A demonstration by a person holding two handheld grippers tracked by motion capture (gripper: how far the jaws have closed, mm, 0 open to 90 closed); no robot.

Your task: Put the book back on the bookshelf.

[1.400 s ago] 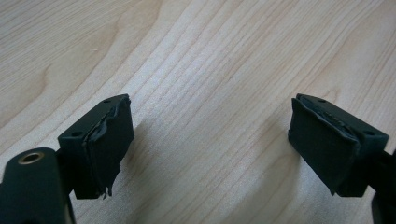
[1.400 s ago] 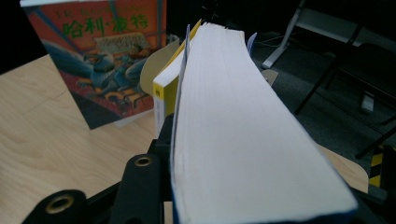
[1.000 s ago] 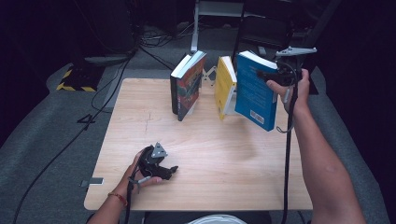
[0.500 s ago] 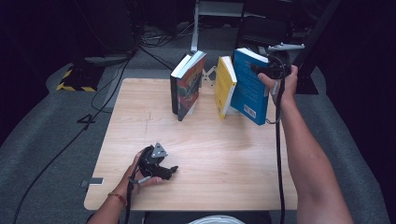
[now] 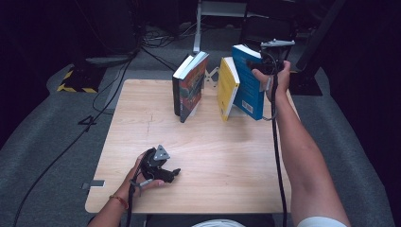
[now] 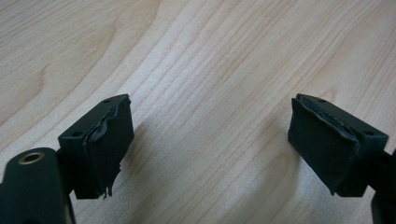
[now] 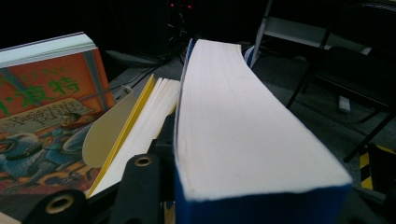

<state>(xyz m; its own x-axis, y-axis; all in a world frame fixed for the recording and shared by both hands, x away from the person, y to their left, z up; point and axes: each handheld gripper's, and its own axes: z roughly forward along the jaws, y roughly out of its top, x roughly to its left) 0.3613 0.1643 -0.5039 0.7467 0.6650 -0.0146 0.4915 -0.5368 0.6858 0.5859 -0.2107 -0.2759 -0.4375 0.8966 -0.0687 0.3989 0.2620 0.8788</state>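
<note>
A recording studio or lab space — dark all round, with a lone pale wooden table (image 5: 203, 156) on grey carpet (image 5: 52, 142). Black cables (image 5: 108, 90) trail off at ten o'clock, hazard-striped tape (image 5: 71, 87) beside them — metal stands (image 5: 198, 23) at twelve.

Left tool (image 5: 171, 174) agape, right tool (image 5: 257, 66) clamped

Three books stand on one table (image 5: 213, 156): blue (image 5: 248, 80), yellow (image 5: 227, 87) and orange-covered (image 5: 191, 87)
</note>
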